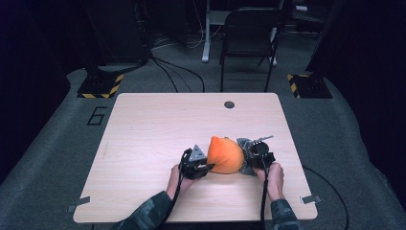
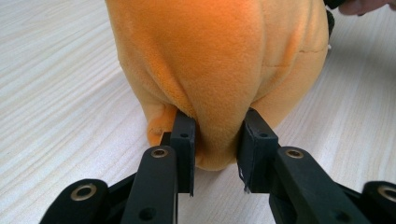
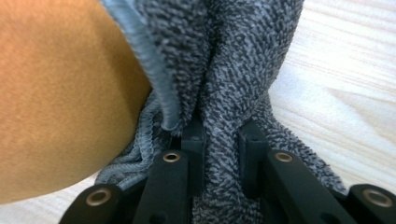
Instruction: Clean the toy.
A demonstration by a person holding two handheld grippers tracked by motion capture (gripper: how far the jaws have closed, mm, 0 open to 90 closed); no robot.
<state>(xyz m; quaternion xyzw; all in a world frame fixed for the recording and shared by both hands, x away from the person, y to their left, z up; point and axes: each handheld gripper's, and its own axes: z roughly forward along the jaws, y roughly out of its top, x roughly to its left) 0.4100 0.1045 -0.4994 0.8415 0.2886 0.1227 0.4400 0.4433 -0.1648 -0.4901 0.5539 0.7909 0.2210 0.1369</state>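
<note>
An orange plush cushion stands on the wooden table near its front edge. My left gripper is at its left side, shut on a fold of the orange plush cushion low down, with my left gripper pinching the fabric between both pads. A grey knitted cloth lies bunched against the cushion's right side. My right gripper is shut on that grey cloth, and in its own view my right gripper clamps a thick fold beside the cushion.
A dark round grommet sits in the table near its far edge. A black chair stands on the floor behind the table. Two grey clips mark the front corners.
</note>
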